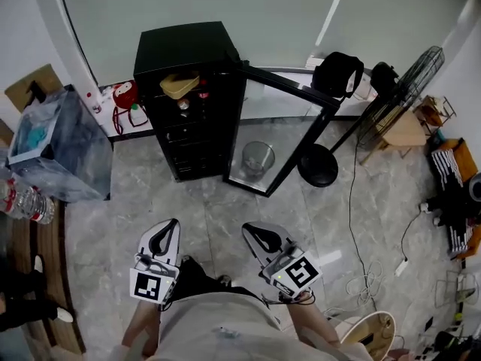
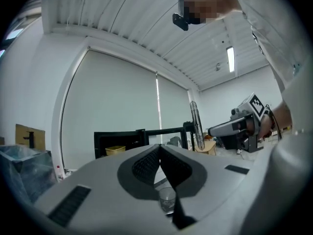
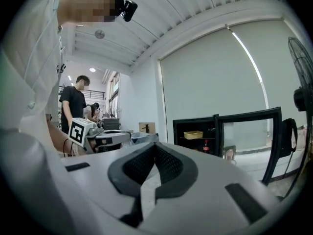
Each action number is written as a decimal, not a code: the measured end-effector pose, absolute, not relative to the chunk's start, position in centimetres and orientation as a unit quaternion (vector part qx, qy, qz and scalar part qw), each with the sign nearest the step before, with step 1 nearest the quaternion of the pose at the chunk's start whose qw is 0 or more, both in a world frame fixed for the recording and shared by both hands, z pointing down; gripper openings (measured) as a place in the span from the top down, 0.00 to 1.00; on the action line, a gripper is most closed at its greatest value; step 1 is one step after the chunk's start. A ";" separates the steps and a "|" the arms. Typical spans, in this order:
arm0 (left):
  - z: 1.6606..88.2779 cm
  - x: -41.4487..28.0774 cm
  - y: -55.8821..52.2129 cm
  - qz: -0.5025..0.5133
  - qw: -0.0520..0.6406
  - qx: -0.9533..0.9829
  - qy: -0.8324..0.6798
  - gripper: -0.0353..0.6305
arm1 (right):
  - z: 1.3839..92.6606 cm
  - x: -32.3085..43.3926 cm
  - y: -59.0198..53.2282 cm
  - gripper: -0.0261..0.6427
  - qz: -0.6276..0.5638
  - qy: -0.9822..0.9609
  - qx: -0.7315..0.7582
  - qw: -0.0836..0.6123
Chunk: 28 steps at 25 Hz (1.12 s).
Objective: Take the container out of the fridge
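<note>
A black mini fridge stands against the wall with its glass door swung open to the right. On its top shelf sits a yellow container, which also shows in the left gripper view and the right gripper view. A red bottle stands on the shelf below. My left gripper and right gripper are held low near my body, well short of the fridge. Both point toward it, shut and empty. Their fingertips meet in each gripper's own view: left gripper, right gripper.
A clear waste bin stands on the floor by the open door. A standing fan and its round base are to the right, with cables on the floor. A plastic-wrapped box is at the left. A person in black stands far off.
</note>
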<state>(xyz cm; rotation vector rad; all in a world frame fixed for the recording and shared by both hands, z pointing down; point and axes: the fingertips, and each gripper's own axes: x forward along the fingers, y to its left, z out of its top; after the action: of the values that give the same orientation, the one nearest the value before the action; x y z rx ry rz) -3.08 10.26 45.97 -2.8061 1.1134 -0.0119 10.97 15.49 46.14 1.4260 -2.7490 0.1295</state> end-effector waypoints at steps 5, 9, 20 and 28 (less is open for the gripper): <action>46.6 -3.4 9.3 -0.018 0.051 -0.926 0.374 0.94 | 46.8 11.3 13.9 0.94 0.058 -0.889 0.455 0.020; 46.9 -3.2 7.3 -0.021 0.052 -0.930 0.363 0.94 | 46.5 11.0 12.0 0.94 0.051 -0.889 0.455 0.024; 44.9 -3.4 -5.1 -0.012 0.074 -0.938 0.338 0.94 | 45.7 10.5 0.4 0.94 0.051 -0.880 0.471 0.034; 45.1 -5.4 -13.7 -0.029 0.053 -0.950 0.305 0.94 | 44.9 6.0 -9.4 0.94 0.040 -0.881 0.470 0.044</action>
<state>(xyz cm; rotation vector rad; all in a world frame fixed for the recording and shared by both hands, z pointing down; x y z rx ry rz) -5.42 -13.66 45.10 -2.8886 0.9265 -0.0879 6.04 -9.39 44.89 1.4364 -2.6908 0.1225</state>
